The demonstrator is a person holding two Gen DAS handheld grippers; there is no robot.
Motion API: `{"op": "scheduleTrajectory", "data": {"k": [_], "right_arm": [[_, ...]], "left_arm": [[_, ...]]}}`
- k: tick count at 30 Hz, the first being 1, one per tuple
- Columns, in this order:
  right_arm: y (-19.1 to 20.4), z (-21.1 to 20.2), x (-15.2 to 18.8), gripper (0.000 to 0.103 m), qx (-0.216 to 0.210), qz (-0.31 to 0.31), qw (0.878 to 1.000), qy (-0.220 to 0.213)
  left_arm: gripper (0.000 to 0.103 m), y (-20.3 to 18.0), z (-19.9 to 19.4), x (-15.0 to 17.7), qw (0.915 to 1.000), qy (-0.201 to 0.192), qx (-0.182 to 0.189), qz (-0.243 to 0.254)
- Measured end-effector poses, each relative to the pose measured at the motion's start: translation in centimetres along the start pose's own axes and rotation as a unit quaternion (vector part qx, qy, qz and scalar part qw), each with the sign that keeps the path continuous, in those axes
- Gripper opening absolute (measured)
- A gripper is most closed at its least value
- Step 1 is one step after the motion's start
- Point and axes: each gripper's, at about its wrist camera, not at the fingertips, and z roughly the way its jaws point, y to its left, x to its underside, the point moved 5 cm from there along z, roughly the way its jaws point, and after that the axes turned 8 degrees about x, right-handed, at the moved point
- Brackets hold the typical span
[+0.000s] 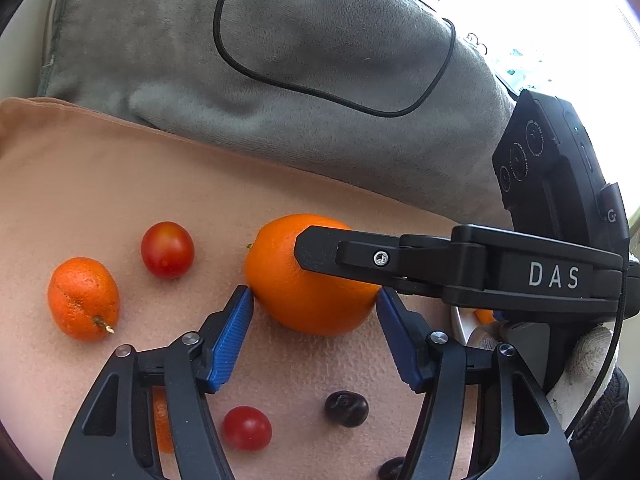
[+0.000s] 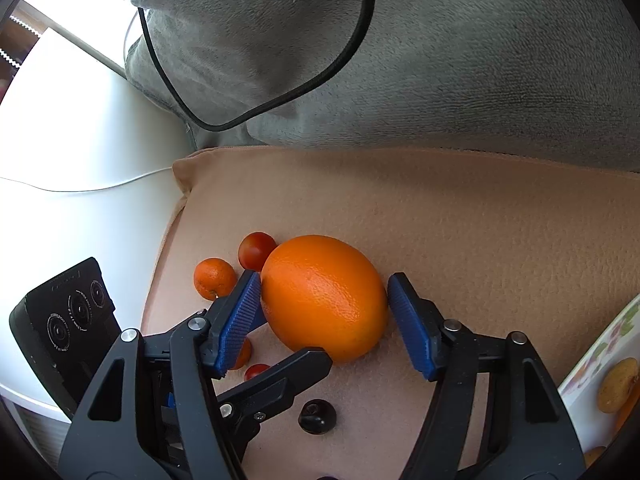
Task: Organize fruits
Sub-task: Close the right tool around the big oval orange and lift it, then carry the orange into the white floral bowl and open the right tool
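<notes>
At frame centre, a dimpled oval orange (image 2: 325, 298) lies on peach fleece cloth (image 2: 480, 232). Left tongs (image 1: 315, 300) and right tongs (image 2: 324, 294) both bracket it, ribbed blue pads spread wide, barely touching its sides.

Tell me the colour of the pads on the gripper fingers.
Blue, ribbed pads; clearest in the right wrist view.

A home, most likely a living room or bedroom: fruit lies on a soft peach-coloured cushion (image 2: 460, 232), backed by a plush grey pillow (image 2: 440, 60) with a black cable (image 2: 352, 40) draped over it. Beside them stands a white worktop (image 2: 80, 140), and daylight floods in from a window (image 1: 560, 8).
</notes>
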Motion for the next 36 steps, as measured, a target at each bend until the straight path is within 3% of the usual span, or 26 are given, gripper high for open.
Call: {"op": "scheduleTrajectory", "data": {"k": [7,20,36], "right_arm": [[-0.4,-1.0,0.5,0.068,-0.002,0.001,1.0,-0.004],[-0.1,-4.5,2.3,0.068,-0.003,0.002,1.0,-0.024],[-1.3,-11.8,6.7,0.068,0.015,0.011,0.997,-0.074]], "left_arm": [[0.063,-0.9,0.5,0.4,0.9999,-0.002,-0.005,0.009],[0.063,-3.9,-2.4,2.1,0.9995,-0.016,-0.001,0.029],[0.063,-11.4,-4.4,5.4,0.9966,-0.023,0.026,0.075]]}}
